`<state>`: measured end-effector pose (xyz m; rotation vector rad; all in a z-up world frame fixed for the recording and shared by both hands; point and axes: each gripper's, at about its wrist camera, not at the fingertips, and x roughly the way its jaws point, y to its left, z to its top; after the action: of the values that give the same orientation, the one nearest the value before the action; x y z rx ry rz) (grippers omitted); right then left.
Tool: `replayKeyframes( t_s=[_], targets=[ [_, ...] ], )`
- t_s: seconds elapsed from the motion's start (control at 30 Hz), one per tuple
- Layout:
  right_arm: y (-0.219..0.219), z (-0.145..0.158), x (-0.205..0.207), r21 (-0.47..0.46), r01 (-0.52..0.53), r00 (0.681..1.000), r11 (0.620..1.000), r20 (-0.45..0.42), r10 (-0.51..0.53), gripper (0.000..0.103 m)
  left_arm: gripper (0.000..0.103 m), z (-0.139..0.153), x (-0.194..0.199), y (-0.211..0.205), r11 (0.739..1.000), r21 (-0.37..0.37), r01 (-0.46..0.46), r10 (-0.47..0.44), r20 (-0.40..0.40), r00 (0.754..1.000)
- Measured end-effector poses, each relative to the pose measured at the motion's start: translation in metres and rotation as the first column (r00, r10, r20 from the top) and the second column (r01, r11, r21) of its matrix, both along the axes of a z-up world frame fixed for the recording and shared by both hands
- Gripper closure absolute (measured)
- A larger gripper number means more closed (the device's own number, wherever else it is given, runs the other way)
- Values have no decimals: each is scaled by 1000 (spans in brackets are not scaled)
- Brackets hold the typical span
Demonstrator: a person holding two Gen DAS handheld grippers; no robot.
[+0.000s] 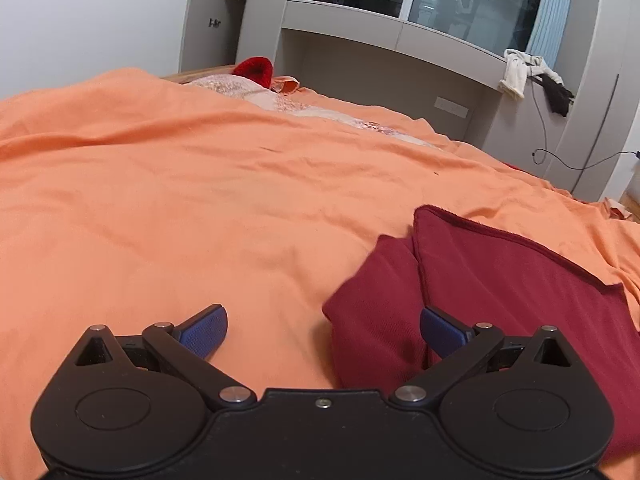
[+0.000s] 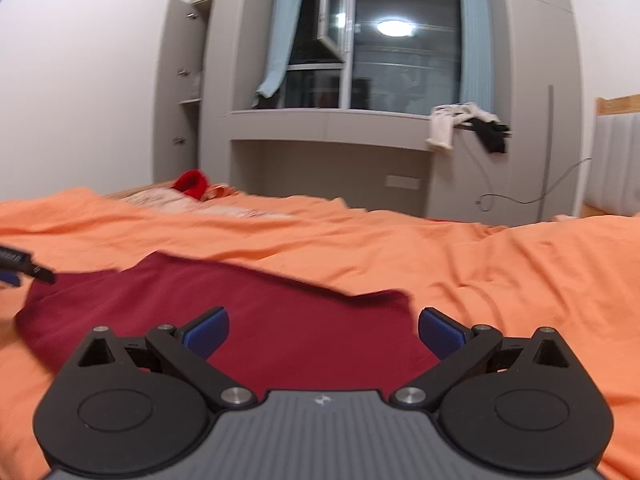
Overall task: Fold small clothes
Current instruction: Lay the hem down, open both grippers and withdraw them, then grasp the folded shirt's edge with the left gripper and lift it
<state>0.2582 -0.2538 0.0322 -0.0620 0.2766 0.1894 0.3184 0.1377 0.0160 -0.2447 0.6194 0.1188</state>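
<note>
The bed's orange cover (image 1: pixel 168 184) filled most of my view. On it lay the folded dark red garment (image 1: pixel 500 280), flat and near me. My left hand-held gripper (image 1: pixel 323 330) stood wide, empty, over the garment's left edge. My right hand-held gripper (image 2: pixel 324 330) gaped wide above the cloth, holding nothing.
</note>
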Motion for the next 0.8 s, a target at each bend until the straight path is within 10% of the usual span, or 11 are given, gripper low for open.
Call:
replayKeyframes(
  t_s=[0.8],
  targets=[
    [50,-40,-5,-50,-99,990,994,-108,93,0,1,-8,0,-20,996,87,13,-11,-22,1000]
  ],
)
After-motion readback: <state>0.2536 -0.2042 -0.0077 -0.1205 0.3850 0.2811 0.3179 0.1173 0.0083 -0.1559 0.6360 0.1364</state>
